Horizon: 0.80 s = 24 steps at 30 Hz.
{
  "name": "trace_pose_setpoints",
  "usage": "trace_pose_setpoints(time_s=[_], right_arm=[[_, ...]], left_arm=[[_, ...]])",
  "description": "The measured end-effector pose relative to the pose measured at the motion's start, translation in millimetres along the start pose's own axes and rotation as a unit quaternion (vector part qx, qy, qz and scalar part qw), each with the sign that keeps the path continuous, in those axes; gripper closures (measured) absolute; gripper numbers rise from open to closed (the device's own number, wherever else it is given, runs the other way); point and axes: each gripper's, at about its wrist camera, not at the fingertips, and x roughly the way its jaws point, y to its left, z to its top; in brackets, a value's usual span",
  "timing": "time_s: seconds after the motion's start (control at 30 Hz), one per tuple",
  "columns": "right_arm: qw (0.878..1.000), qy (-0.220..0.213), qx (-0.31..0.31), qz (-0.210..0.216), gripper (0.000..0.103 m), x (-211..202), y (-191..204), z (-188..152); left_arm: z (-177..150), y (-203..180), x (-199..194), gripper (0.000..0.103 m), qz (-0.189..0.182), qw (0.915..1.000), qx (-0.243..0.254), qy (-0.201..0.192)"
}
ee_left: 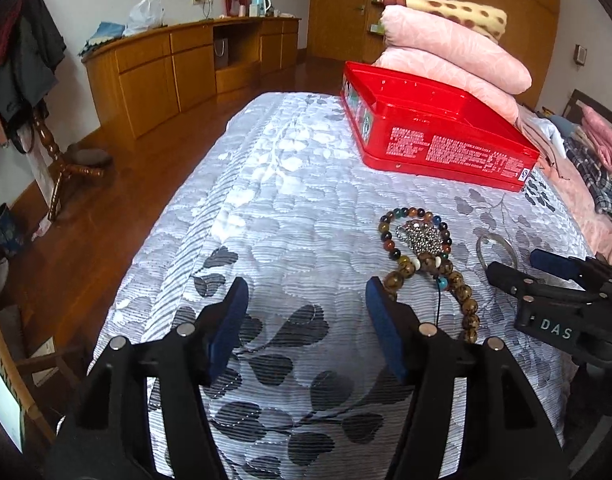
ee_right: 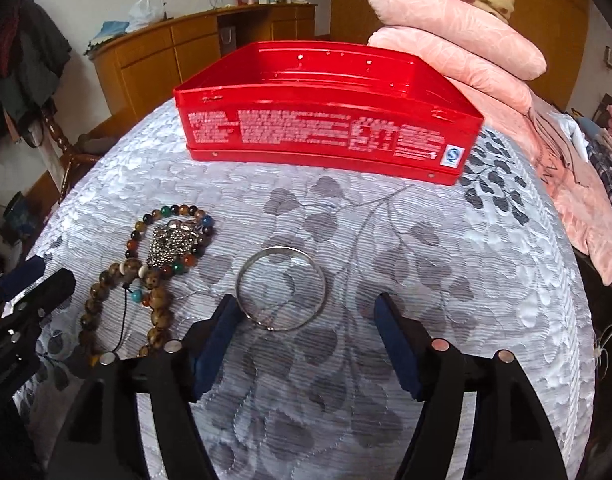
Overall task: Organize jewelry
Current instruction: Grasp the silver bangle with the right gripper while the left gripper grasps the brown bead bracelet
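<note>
An open red tin box (ee_right: 329,136) stands on the leaf-patterned bedspread, also in the left wrist view (ee_left: 437,132). A silver bangle (ee_right: 280,287) lies in front of my open right gripper (ee_right: 306,316), its near rim by the left finger. A multicoloured bead bracelet (ee_right: 170,216), a rhinestone ornament (ee_right: 172,246) and a brown wooden bead bracelet (ee_right: 122,312) lie to the left. My left gripper (ee_left: 306,304) is open and empty, its right finger beside the wooden beads (ee_left: 461,292). The right gripper also shows in the left wrist view (ee_left: 521,266).
Folded pink quilts (ee_right: 457,32) are stacked behind the box, with clothes (ee_left: 593,168) at the far right. The bed's left edge drops to a wooden floor (ee_left: 118,200). A wooden sideboard (ee_left: 178,72) stands along the far wall.
</note>
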Motion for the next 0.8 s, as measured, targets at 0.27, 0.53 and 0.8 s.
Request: trace_pose_setpoints(time_s=[0.27,0.53,0.8], right_arm=[[1.0,-0.008,-0.007,0.018,0.05,2,2,2],[1.0,-0.011,0.003,0.022,0.055,-8,-7,-7],[1.0,-0.012,0.014,0.009,0.055,-21,-26,-20]], left_arm=[[-1,-3,1,0.037,0.001,1.0,0.007,0.004],[-6,-20,-3,0.032,-0.016,0.9995,0.026,0.007],[-11,-52,8,0.026,-0.039,0.9972,0.053,0.033]])
